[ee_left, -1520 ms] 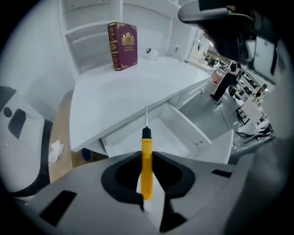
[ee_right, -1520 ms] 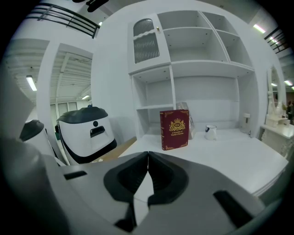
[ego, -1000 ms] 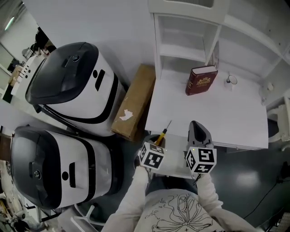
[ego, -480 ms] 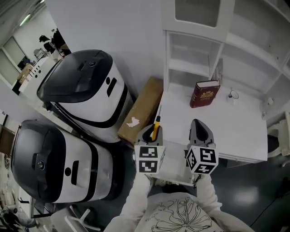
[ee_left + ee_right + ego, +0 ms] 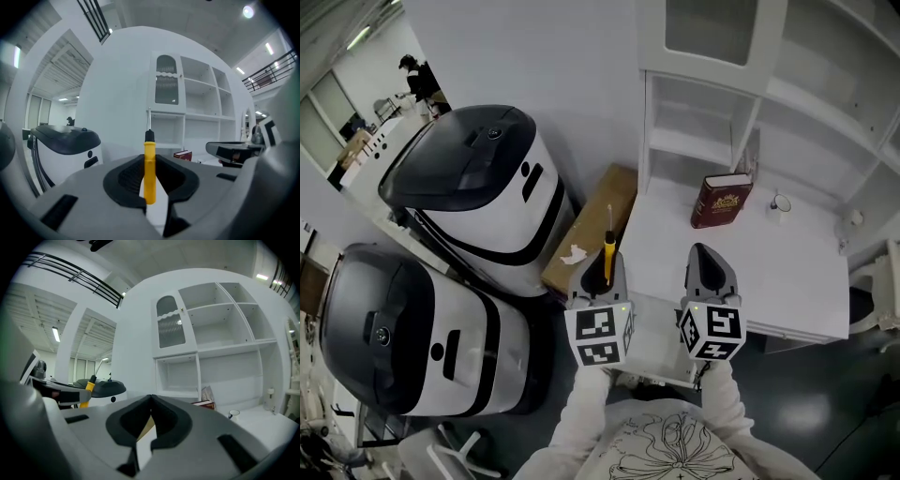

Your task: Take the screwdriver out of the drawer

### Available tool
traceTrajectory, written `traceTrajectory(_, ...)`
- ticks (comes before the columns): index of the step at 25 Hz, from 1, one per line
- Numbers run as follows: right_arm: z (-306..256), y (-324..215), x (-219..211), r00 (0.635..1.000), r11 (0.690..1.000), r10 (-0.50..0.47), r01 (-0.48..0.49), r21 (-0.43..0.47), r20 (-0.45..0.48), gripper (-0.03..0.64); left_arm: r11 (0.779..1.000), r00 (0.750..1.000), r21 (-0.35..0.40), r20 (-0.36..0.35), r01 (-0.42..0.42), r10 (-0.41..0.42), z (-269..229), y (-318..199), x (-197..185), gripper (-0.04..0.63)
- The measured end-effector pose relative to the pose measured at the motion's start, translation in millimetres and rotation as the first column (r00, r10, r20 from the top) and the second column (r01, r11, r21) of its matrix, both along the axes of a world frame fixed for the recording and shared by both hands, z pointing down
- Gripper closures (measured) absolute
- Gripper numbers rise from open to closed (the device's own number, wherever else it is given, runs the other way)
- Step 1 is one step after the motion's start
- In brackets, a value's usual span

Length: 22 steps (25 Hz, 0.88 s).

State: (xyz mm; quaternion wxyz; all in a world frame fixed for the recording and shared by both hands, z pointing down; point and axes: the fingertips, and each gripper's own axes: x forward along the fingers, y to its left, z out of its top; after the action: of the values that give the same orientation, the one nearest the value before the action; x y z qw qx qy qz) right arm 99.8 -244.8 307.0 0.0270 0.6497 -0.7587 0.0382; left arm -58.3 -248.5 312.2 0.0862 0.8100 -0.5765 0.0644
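Left hand-held gripper (image 5: 598,274) clamped on the yellow-handled metal-shaft screwdriver (image 5: 149,171) — handle upright between its jaws, shaft rising above them. Right hand-held gripper (image 5: 709,269) — jaws together, empty, just beside the left; white counter (image 5: 787,272) ahead of both.

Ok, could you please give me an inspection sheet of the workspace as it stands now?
Surface: white desk, carrying the book and cup.
Job's things: yellow screwdriver, upright, shaft pointing up.
Clutter: red book; small cup; cardboard box left of the desk.
Tools: left tool shut on the screwdriver's handle; right tool shut, empty.
Cables: nothing seen.
Surroundings: two white-and-black machines; white shelves.
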Motion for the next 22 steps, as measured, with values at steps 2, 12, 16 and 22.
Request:
traceTrajectory(2,-1.1,0.3,-0.8,1.0,1.0,-0.004,0.004,0.005,-0.004,0.614,1.0,1.0,0.005,-0.004,0.006,-0.006,-0.3,1.1,1.0,0.526)
traceTrajectory(12,4.1,2.2,0.8,1.0,1.0,-0.012,0.012,-0.009,0.0,0.614,1.0,1.0,0.005,-0.017,0.017,-0.017,0.8,2.9,3.0,0.526)
traceTrajectory(16,7.4,1.8,2.7,1.0,1.0,-0.004,0.004,-0.016,0.001,0.614,1.0,1.0,-0.002,-0.015,0.014,-0.014,2.6,3.8,3.7,0.526)
traceTrajectory(22,11.4,2.5,2.0,1.0,1.0,-0.005,0.005,-0.025,-0.002,0.614,1.0,1.0,-0.006,-0.012,0.008,-0.008,4.2,5.1,3.6,0.526)
